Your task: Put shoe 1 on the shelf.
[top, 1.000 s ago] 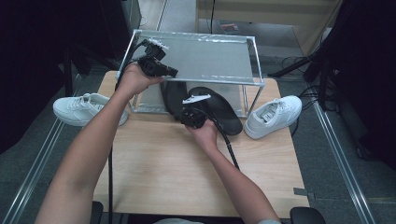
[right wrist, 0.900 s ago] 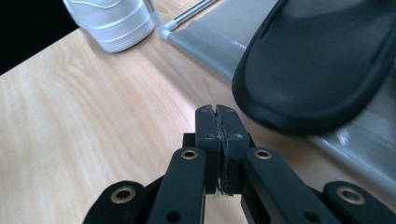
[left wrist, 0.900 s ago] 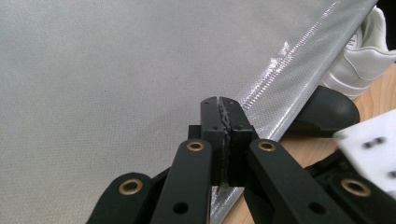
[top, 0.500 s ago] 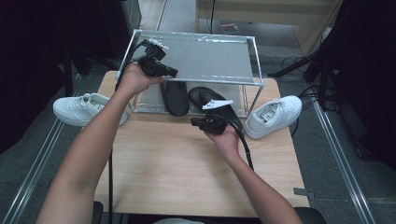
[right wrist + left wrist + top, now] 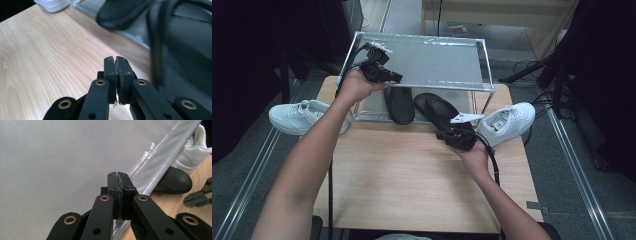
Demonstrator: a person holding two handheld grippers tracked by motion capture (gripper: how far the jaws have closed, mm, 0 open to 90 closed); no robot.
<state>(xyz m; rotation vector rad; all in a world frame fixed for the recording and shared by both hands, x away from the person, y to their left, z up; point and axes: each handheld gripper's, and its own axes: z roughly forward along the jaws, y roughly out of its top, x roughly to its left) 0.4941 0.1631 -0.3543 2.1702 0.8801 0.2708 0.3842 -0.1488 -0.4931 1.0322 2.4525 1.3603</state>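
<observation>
A rack (image 5: 484, 65) is standing at the table's (image 5: 377, 170) far edge, two shoes (image 5: 400, 104) lying under its shelf. One sneaker (image 5: 297, 114) is lying left of it, another (image 5: 508, 120) right.

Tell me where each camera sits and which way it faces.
High view: above the person's side, looking forward and down on the light wooden table; both forearms show.
Left gripper view: on the left tool, facing the grey mesh shelf; shut jaws.
Right gripper view: on the right tool, facing the table; shut jaws.
Shared: black rubber shoe.
</observation>
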